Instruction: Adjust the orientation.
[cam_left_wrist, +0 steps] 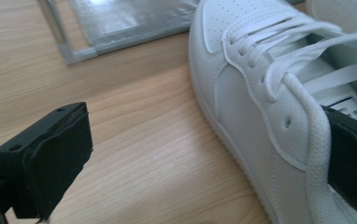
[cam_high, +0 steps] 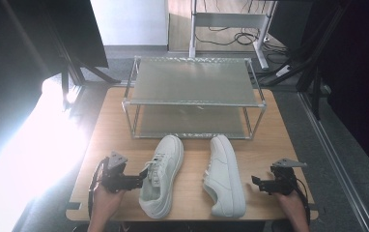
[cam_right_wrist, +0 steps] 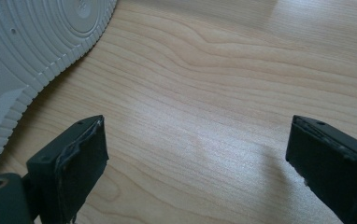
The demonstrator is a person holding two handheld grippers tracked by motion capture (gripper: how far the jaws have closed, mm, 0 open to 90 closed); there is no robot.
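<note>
Two white sneakers lie on a wooden table [cam_high: 264,145] in front of a two-tier metal shoe rack [cam_high: 192,82]. The left sneaker [cam_high: 165,164] stands upright, laces up. My left gripper [cam_high: 145,175] is open at its near side: in the left gripper view [cam_left_wrist: 207,126] one jaw sits inside the shoe's opening behind the collar, the other outside over bare wood, with the sneaker's side wall [cam_left_wrist: 251,102] between them. The right sneaker [cam_high: 226,179] lies on its side, its ribbed sole [cam_right_wrist: 27,42] facing my right gripper [cam_high: 256,181]. That gripper [cam_right_wrist: 197,135] is open over bare wood, apart from the shoe.
The rack's lower shelf [cam_left_wrist: 120,23] ends just beyond the left sneaker's toe. Table edges run close behind both hands. Bright glare covers the floor at the left [cam_high: 37,140]. Desk legs and cables [cam_high: 240,34] stand beyond the rack.
</note>
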